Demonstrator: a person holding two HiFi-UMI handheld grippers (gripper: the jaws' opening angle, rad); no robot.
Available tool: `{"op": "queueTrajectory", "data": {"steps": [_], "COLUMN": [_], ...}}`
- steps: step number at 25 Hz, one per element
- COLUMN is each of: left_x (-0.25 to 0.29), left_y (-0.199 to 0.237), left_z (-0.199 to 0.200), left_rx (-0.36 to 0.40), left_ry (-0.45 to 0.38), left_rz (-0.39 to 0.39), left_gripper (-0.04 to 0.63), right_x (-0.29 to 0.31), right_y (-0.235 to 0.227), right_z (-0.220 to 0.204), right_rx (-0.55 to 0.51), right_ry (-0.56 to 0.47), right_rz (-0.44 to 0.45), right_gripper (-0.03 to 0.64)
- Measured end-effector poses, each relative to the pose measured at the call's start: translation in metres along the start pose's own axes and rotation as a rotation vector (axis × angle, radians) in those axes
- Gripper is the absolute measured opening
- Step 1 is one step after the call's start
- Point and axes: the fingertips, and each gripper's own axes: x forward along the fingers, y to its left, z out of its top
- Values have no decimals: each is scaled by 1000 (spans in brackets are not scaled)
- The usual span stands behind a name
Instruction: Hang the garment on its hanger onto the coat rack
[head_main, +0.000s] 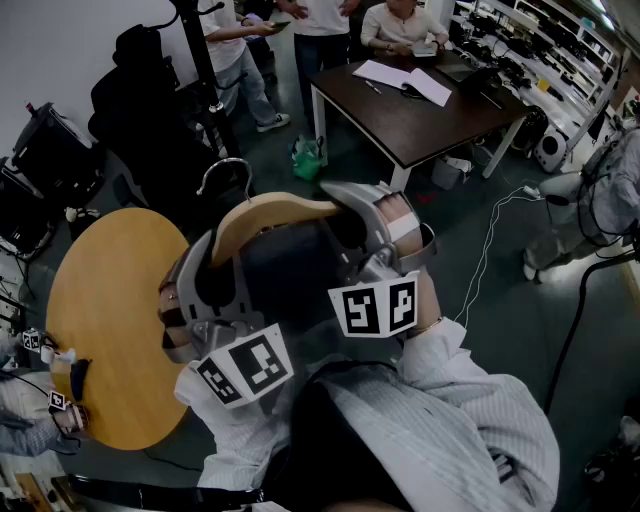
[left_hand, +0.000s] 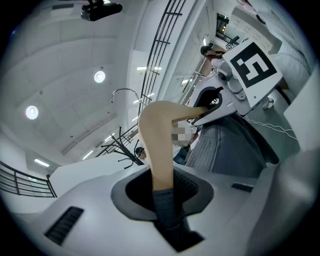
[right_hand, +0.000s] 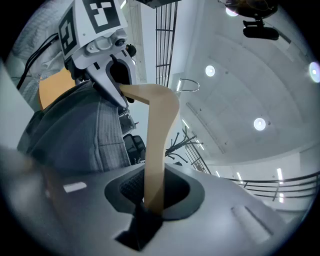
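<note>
A curved wooden hanger (head_main: 268, 211) with a metal hook (head_main: 226, 170) carries a dark grey garment (head_main: 290, 270) and is held up between both grippers. My left gripper (head_main: 200, 268) is shut on the hanger's left arm, and my right gripper (head_main: 368, 218) is shut on its right arm. In the left gripper view the jaws of the left gripper (left_hand: 163, 194) clamp the wooden hanger (left_hand: 160, 145) and a fold of grey cloth. In the right gripper view the right gripper (right_hand: 152, 196) pinches the wooden hanger (right_hand: 159, 135) beside the garment (right_hand: 80, 140). The black coat rack (head_main: 203, 60) stands ahead to the left.
A round wooden table (head_main: 105, 330) lies at the left, just below the hanger. A dark rectangular table (head_main: 420, 115) with papers stands at the upper right, with people beyond it. A black office chair (head_main: 140, 95) is beside the rack. A white cable (head_main: 490, 240) trails across the floor.
</note>
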Motion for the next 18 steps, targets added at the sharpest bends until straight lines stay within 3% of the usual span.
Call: {"op": "queueTrajectory", "data": {"steps": [18], "left_x": [-3], "left_y": [-5], "left_z": [16], "left_rx": [1], "left_ry": [-3], "left_rz": [-11], "left_gripper": [77], "right_x": [-14], "right_y": [-9], "right_z": [-7], "right_rx": [22], "right_ry": [13], "right_rz": [4], "right_gripper": [61]}}
